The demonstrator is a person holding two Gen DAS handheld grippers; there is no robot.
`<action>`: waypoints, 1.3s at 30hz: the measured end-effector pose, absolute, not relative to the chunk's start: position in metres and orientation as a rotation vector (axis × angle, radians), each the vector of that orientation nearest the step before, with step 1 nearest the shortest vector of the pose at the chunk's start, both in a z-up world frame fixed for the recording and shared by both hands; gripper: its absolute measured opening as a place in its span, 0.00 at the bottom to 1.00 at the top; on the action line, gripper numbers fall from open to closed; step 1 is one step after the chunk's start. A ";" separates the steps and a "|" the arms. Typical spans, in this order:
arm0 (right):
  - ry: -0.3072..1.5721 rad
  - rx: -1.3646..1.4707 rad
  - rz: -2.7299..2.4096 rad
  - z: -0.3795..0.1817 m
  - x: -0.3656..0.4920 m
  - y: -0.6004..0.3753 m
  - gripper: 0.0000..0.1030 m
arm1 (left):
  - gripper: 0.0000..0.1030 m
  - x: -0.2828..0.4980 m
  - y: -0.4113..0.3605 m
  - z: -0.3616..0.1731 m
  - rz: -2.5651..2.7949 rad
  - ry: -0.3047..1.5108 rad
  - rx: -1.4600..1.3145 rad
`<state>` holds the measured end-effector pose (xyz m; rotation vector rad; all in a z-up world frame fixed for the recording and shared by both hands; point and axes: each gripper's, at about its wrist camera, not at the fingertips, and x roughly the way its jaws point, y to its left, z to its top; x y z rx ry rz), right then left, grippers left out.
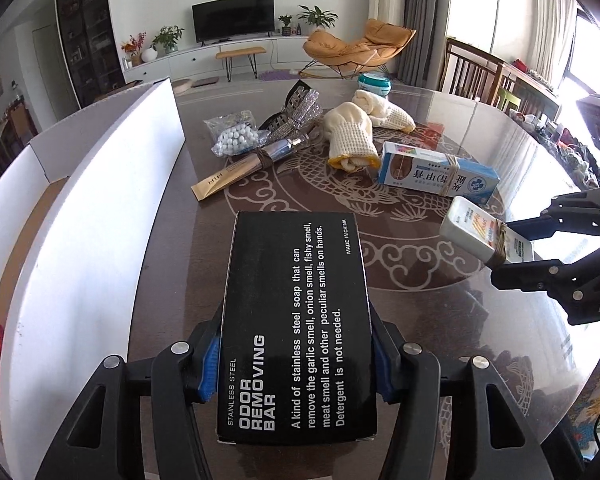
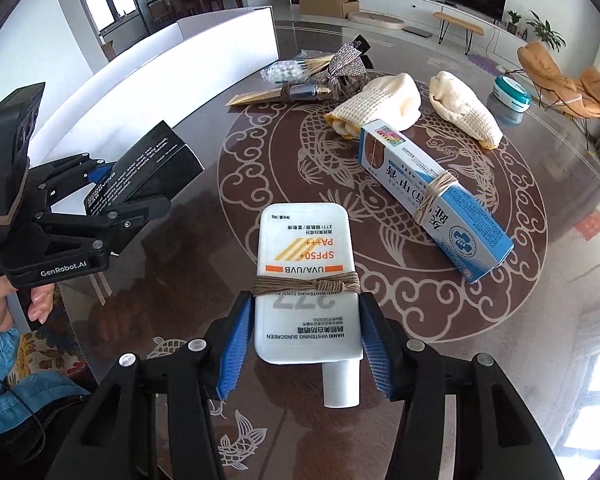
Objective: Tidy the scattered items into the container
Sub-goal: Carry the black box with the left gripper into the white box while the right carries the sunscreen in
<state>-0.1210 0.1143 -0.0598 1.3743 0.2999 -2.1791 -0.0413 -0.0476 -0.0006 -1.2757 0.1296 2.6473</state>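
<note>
My left gripper (image 1: pixel 296 360) is shut on a black odor-removing-bar box (image 1: pixel 296 320), held above the table beside the white container (image 1: pixel 100 208); both also show in the right wrist view, gripper (image 2: pixel 140 184) and box (image 2: pixel 148 160). My right gripper (image 2: pixel 306 344) is shut on a white sunscreen bottle (image 2: pixel 306 276) bound with twine, above the table; it shows in the left wrist view (image 1: pixel 484 232). On the table lie a blue-white carton (image 2: pixel 432 196), two cream gloves (image 2: pixel 380 104), a gold tube (image 1: pixel 236 172), a bead bag (image 1: pixel 236 136) and a glittery bow (image 1: pixel 296 112).
A teal round tin (image 2: pixel 512 94) sits at the table's far edge. The white container's long wall (image 2: pixel 148 80) runs along the table's left side. A wooden chair (image 1: pixel 476 72) stands behind the table on the right.
</note>
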 end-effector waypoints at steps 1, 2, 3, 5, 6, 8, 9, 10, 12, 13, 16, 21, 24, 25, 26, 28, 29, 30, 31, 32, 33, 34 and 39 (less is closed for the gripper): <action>0.280 1.371 -2.183 -0.056 -0.121 0.115 0.51 | 0.56 -0.038 -0.050 0.007 2.649 0.105 -1.259; 0.263 1.366 -2.186 -0.052 -0.122 0.115 0.51 | 0.56 -0.035 -0.053 0.015 2.651 0.082 -1.244; 0.252 1.358 -2.189 -0.047 -0.121 0.114 0.51 | 0.56 -0.034 -0.058 0.023 2.652 0.059 -1.229; 0.247 1.330 -2.192 -0.036 -0.121 0.107 0.51 | 0.56 -0.029 -0.072 0.039 2.662 0.014 -1.202; 0.244 1.315 -2.190 -0.030 -0.120 0.101 0.51 | 0.56 -0.026 -0.081 0.048 2.667 -0.007 -1.192; 0.235 1.288 -2.181 -0.019 -0.121 0.086 0.51 | 0.56 -0.021 -0.103 0.062 2.684 -0.037 -1.176; 0.234 1.271 -2.176 -0.013 -0.120 0.077 0.51 | 0.56 -0.017 -0.116 0.068 2.701 -0.047 -1.168; 0.232 1.251 -2.169 -0.007 -0.119 0.066 0.51 | 0.56 -0.012 -0.130 0.074 2.721 -0.055 -1.162; 0.217 1.205 -2.146 0.005 -0.117 0.041 0.51 | 0.56 -0.003 -0.164 0.083 2.771 -0.082 -1.164; 0.212 1.181 -2.132 0.011 -0.116 0.026 0.51 | 0.56 0.001 -0.184 0.086 2.798 -0.102 -1.171; 0.181 1.106 -2.069 0.027 -0.108 -0.027 0.51 | 0.56 0.010 -0.243 0.090 2.890 -0.167 -1.213; 0.168 1.019 -1.923 0.039 -0.085 -0.129 0.51 | 0.56 0.023 -0.320 0.076 2.963 -0.279 -1.347; 0.202 1.007 -1.843 0.030 -0.068 -0.187 0.51 | 0.56 0.029 -0.348 0.063 2.964 -0.330 -1.425; 0.225 1.011 -1.827 0.024 -0.064 -0.204 0.51 | 0.56 0.030 -0.355 0.059 2.965 -0.345 -1.450; 0.245 1.022 -1.813 0.015 -0.061 -0.219 0.51 | 0.56 0.031 -0.361 0.055 2.966 -0.360 -1.473; 0.290 1.052 -1.787 -0.003 -0.057 -0.243 0.51 | 0.56 0.033 -0.371 0.046 2.962 -0.393 -1.515; 0.320 1.061 -1.784 -0.012 -0.055 -0.252 0.51 | 0.56 0.034 -0.375 0.042 2.957 -0.410 -1.534; 0.351 1.066 -1.792 -0.020 -0.053 -0.259 0.51 | 0.56 0.035 -0.379 0.038 2.951 -0.424 -1.554; 0.380 1.069 -1.809 -0.027 -0.054 -0.265 0.51 | 0.56 0.035 -0.381 0.034 2.944 -0.434 -1.571; 0.408 1.071 -1.832 -0.033 -0.055 -0.270 0.51 | 0.56 0.035 -0.383 0.031 2.939 -0.438 -1.586; 0.437 1.072 -1.856 -0.039 -0.057 -0.275 0.51 | 0.56 0.034 -0.384 0.028 2.936 -0.440 -1.599; 0.464 1.073 -1.884 -0.043 -0.060 -0.278 0.51 | 0.56 0.034 -0.385 0.026 2.931 -0.442 -1.608; 0.552 1.073 -1.970 -0.056 -0.074 -0.284 0.52 | 0.56 0.022 -0.383 0.017 2.901 -0.445 -1.644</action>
